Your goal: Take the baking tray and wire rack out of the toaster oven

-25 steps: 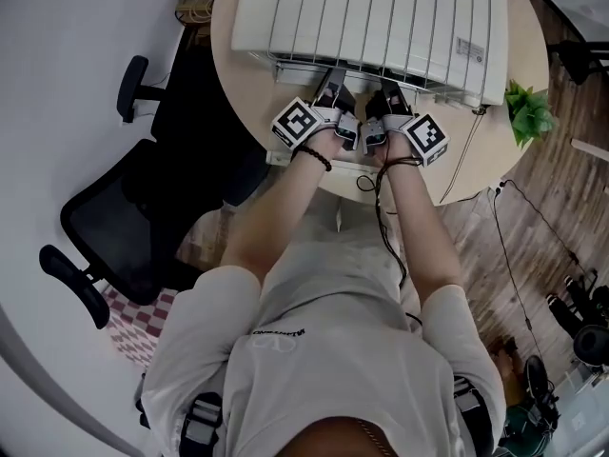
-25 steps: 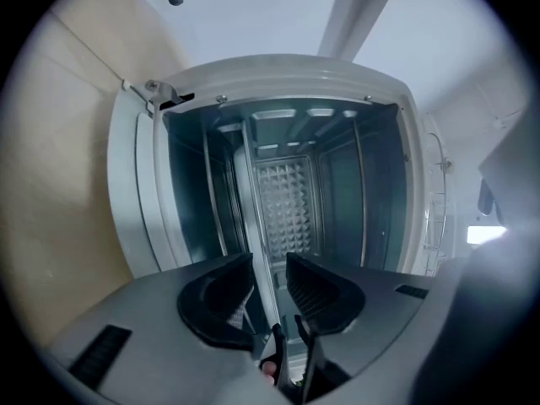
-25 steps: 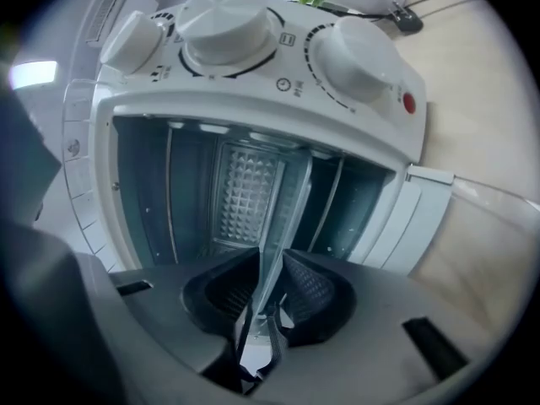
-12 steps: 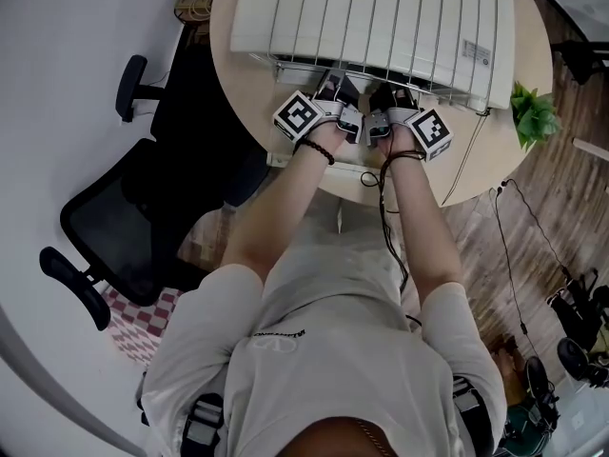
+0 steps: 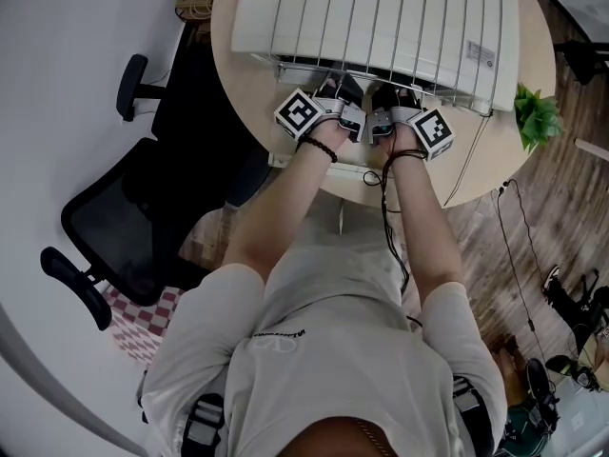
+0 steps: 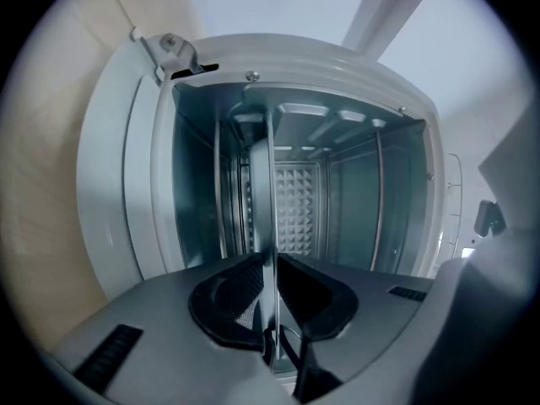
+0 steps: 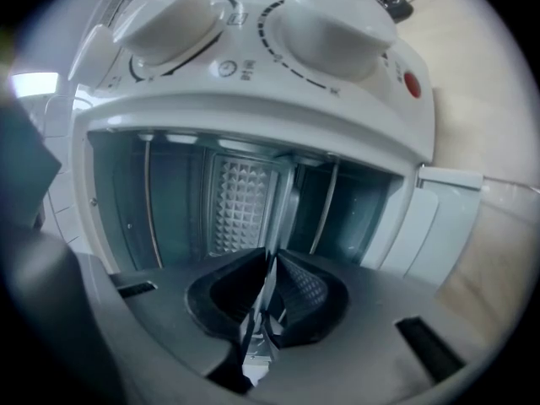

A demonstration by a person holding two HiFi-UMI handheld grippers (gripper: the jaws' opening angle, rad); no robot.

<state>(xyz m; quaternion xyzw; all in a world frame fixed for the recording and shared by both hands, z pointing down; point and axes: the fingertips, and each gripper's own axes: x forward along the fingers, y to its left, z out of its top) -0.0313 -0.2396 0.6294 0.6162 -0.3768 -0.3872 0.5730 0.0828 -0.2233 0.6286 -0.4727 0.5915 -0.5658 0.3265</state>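
Observation:
The white toaster oven (image 5: 381, 17) stands on the round table with its mouth toward me. Both grippers reach into the mouth side by side, the left gripper (image 5: 335, 91) beside the right gripper (image 5: 385, 98). In the left gripper view the baking tray (image 6: 270, 192) shows edge-on as a thin metal sheet, and the left gripper (image 6: 270, 264) is closing with its pads against that rim. My right gripper (image 7: 272, 264) is closing the same way on the tray's rim (image 7: 283, 209). I cannot tell the wire rack apart from the oven's inner rails.
The oven's door (image 6: 110, 192) hangs open below the mouth. Two big knobs (image 7: 337, 19) sit on the control panel. A black office chair (image 5: 105, 217) stands left of the table (image 5: 247, 93), with a small plant (image 5: 535, 112) and a cable (image 5: 466, 160) at its right edge.
Both grippers have edged slightly further toward the oven's mouth. The oven and table stand as before.

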